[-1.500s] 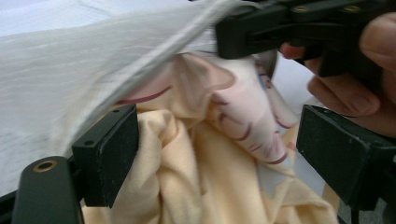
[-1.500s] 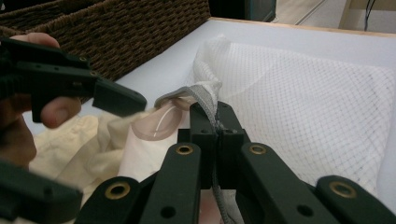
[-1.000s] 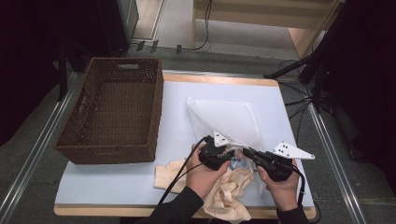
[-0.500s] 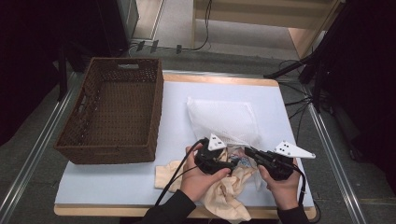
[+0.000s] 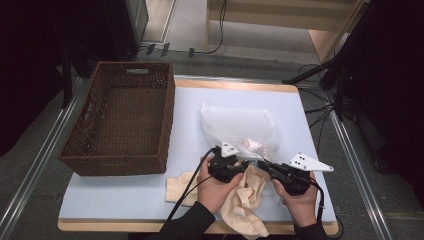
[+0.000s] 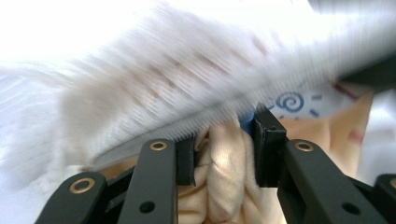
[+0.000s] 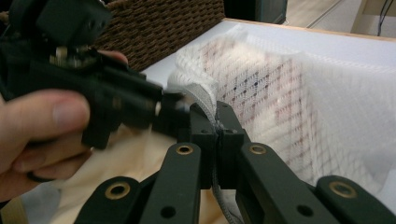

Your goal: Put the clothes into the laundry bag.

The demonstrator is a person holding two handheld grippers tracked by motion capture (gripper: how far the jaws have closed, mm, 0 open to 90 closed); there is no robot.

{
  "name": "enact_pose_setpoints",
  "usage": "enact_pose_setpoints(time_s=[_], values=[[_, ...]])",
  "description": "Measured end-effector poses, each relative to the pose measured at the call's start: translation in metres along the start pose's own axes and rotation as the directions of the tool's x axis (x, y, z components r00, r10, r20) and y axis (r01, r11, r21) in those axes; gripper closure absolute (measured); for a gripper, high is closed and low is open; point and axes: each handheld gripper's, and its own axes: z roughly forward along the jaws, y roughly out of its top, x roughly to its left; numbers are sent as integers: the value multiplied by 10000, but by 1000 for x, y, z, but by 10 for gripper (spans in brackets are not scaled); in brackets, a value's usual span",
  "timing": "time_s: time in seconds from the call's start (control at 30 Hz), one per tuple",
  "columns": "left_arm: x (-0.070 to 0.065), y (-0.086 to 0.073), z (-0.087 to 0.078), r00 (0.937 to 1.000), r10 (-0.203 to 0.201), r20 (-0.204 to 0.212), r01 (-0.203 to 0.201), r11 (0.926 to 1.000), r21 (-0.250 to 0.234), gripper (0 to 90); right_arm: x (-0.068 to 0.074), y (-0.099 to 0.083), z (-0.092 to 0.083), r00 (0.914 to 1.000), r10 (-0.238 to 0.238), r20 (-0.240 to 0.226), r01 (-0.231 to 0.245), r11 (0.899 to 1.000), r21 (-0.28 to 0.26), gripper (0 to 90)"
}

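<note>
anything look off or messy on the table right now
Nothing is damaged or spilled. The one untidy thing is the cream cloth: it lies bunched at the near edge, and part of it hangs over the table. The rest is being fed into the white mesh bag. The wicker basket sits square and empty.

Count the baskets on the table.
1. The brown wicker basket stands at the table's left side, left of the white mesh bag. Its weave also shows at the top of the right gripper view.
</note>
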Motion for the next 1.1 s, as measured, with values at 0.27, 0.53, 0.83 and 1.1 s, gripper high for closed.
enact_pose_setpoints(time_s=[0.27, 0.53, 0.83, 1.1], values=[[3, -10, 18, 9945, 981, -373, -947, 9920, 837, 453, 1, -3, 4, 9999, -106, 13, 106, 9996, 243, 888], [-6, -19, -28, 9849, 1483, 895, -1526, 9873, 433, 282, -5, -5, 4, 9997, -7, 243, 1, 9997, 252, 883], [-11, -37, -5, 9783, 2028, 433, -2074, 9539, 2168, 763, -1, -5, 8, 9996, -77, 280, 70, 9996, 271, 884], [-16, -8, -1, 9824, 1852, 225, -1859, 9819, 357, 836, 4, -3, 7, 9997, -208, 128, 207, 9997, 119, 884]])
